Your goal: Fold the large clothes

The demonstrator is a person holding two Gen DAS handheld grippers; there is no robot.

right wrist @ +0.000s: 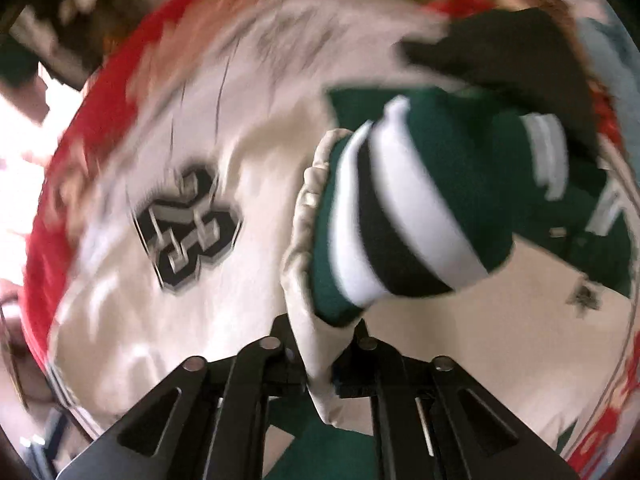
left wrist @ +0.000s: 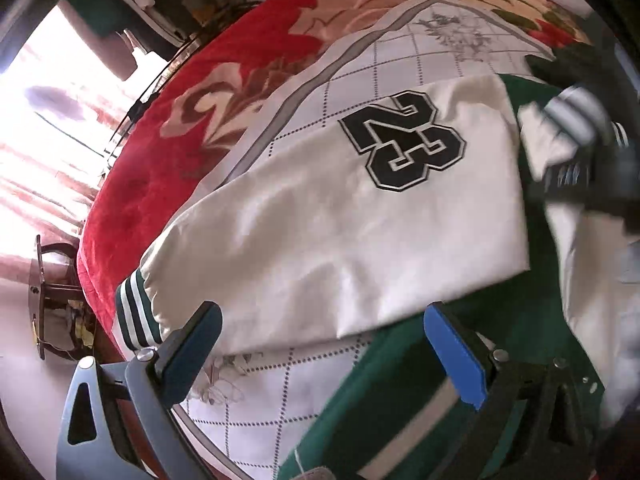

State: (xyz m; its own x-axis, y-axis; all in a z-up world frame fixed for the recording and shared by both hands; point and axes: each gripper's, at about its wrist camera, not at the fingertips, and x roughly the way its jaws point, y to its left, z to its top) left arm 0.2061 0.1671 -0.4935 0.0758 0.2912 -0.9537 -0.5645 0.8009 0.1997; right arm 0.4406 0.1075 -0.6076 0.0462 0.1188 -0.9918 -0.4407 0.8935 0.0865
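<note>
A green and cream varsity jacket (left wrist: 532,332) lies on a white quilted sheet (left wrist: 420,52). One cream sleeve (left wrist: 340,232) with a black "23" patch (left wrist: 402,140) lies across it, its striped cuff (left wrist: 134,312) at the left. My left gripper (left wrist: 320,344) is open above the sleeve's lower edge, holding nothing. My right gripper (right wrist: 324,344) is shut on the other cream sleeve (right wrist: 308,280) near its green-and-white striped cuff (right wrist: 392,216), lifted above the jacket. The right gripper also shows blurred in the left wrist view (left wrist: 584,152). The "23" patch (right wrist: 188,224) shows in the right wrist view.
A red floral blanket (left wrist: 168,152) covers the bed under the sheet. The bed's edge runs down the left, with a wooden chair (left wrist: 52,296) on the floor beyond it. A dark garment (right wrist: 512,56) lies at the far right of the bed.
</note>
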